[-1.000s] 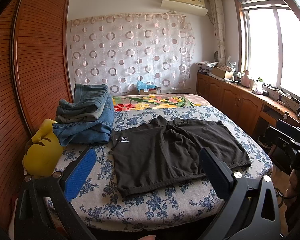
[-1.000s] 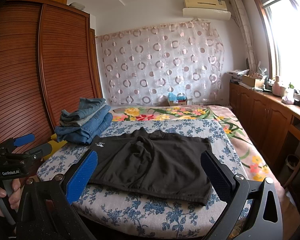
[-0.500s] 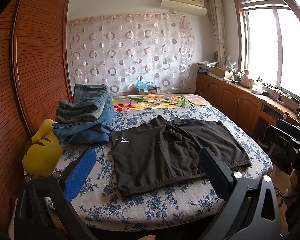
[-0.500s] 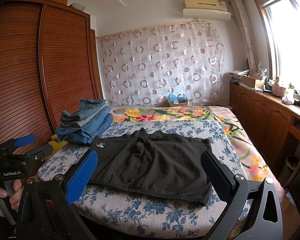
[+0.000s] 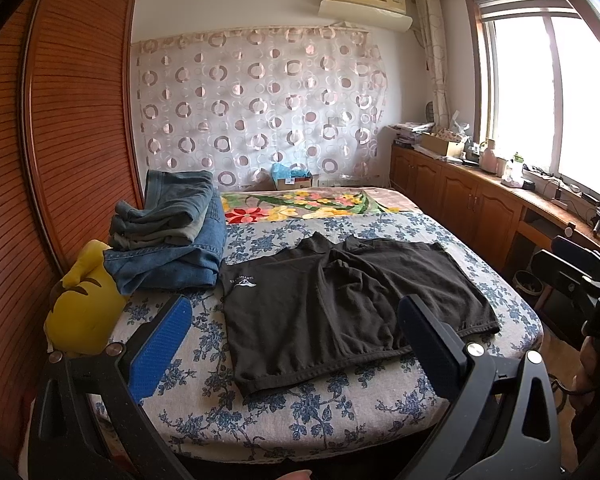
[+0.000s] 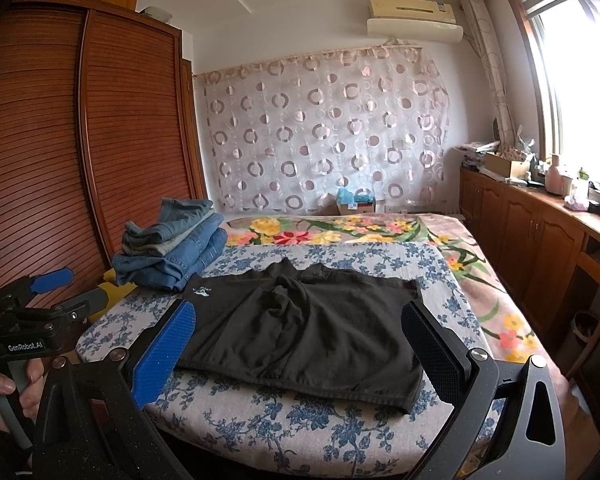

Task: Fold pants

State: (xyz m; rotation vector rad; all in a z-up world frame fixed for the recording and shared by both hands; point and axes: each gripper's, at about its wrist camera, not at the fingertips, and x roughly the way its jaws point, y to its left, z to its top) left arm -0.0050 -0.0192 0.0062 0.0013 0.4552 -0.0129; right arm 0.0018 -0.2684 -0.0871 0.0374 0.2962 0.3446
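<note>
Black cotton shorts [image 5: 339, 312] flat at 12 o'clock, unfolded; your left gripper [image 5: 292, 344] and right gripper [image 6: 300, 344] wide open, empty.

Black pants [image 6: 307, 332] are spread flat on the bed [image 6: 339, 424], with a small white logo near the left corner. The right hand-held gripper [image 6: 296, 344] is held wide apart short of the near edge, empty. Folded jeans [image 6: 172, 248] are stacked far left. The left hand-held gripper [image 6: 66, 292] is seen at left, apparently parted.
</note>
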